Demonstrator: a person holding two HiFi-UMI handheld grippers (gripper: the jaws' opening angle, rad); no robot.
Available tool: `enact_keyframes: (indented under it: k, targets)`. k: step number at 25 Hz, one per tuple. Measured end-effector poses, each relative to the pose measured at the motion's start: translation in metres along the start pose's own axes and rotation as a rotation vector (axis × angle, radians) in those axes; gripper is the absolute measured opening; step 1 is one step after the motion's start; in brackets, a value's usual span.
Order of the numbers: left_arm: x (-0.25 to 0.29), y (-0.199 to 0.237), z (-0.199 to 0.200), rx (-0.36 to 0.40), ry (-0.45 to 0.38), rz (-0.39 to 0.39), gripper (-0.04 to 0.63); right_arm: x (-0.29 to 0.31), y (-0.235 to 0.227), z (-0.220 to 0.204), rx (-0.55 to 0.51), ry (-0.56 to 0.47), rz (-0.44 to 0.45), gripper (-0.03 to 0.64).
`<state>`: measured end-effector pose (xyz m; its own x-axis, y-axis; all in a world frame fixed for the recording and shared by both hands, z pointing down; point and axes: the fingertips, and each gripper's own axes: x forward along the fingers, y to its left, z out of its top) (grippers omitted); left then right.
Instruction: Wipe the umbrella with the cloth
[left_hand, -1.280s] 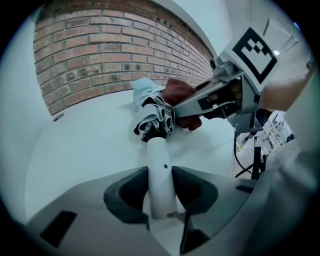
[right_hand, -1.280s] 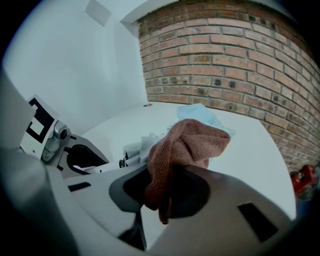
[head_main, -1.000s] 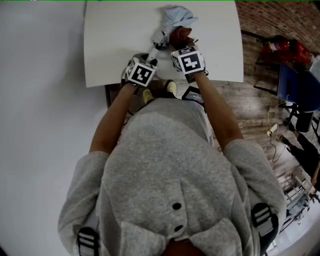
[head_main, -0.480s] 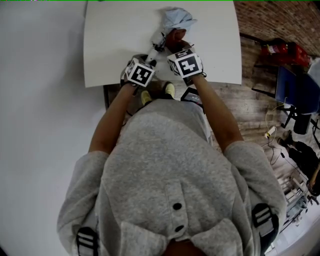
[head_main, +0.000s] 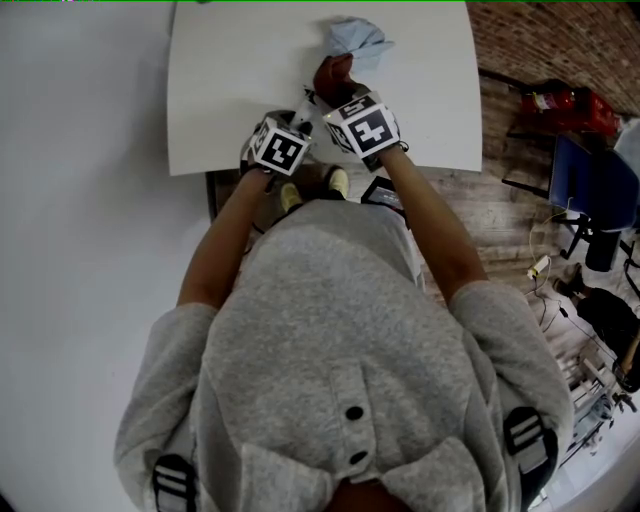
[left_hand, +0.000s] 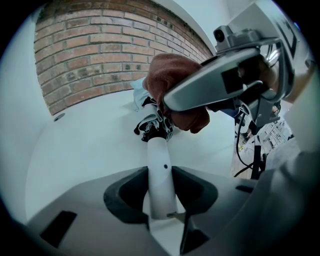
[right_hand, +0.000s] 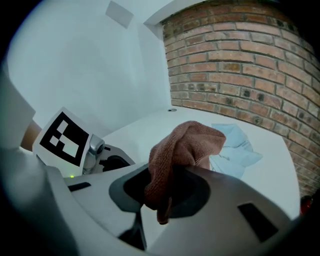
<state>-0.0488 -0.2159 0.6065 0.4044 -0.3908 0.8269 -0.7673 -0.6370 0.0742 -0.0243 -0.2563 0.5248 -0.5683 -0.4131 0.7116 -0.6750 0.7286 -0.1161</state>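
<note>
The umbrella (head_main: 355, 38) is laid on the white surface (head_main: 220, 80), its pale blue canopy bunched at the far edge, near the brick wall (left_hand: 100, 50), and its white handle (left_hand: 160, 170) pointed back toward the person.

The handle is clamped between the jaws of the left gripper (left_hand: 160, 192). The dark pads are pressed on both sides of the white tube, and its end sticks out a little behind them.

A brown cloth (right_hand: 182, 150) is clamped in the jaws of the right gripper (right_hand: 165, 192). One fold is hung down between the pads and the rest is bulged out in front.

In the left gripper view the cloth is held over the dark-and-white gathered part of the umbrella, just beyond the handle. Whether it is pressed on the fabric there cannot be told.

In the head view both grippers are seen side by side at the near edge of the surface, with the right one slightly further forward. The blue canopy is left uncovered beyond the cloth.
</note>
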Motion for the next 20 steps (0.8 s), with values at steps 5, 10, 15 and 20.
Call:
enact_keyframes:
  k: [5, 10, 15, 20]
  targets:
    - [0.000, -0.001, -0.001, 0.001, -0.003, -0.002, 0.158, -0.001, 0.018, 0.015, -0.011, -0.016, 0.083, 0.080]
    - [-0.001, 0.000, 0.001, 0.002, -0.007, -0.003, 0.158, -0.012, 0.033, 0.034, -0.012, -0.033, 0.200, 0.080]
    - [-0.001, -0.003, -0.001, -0.002, -0.005, -0.014, 0.158, -0.024, 0.032, 0.047, 0.043, -0.055, 0.340, 0.080]
    - [-0.001, -0.005, 0.000, 0.002, -0.015, -0.019, 0.158, -0.023, -0.005, 0.043, 0.120, -0.046, 0.320, 0.080]
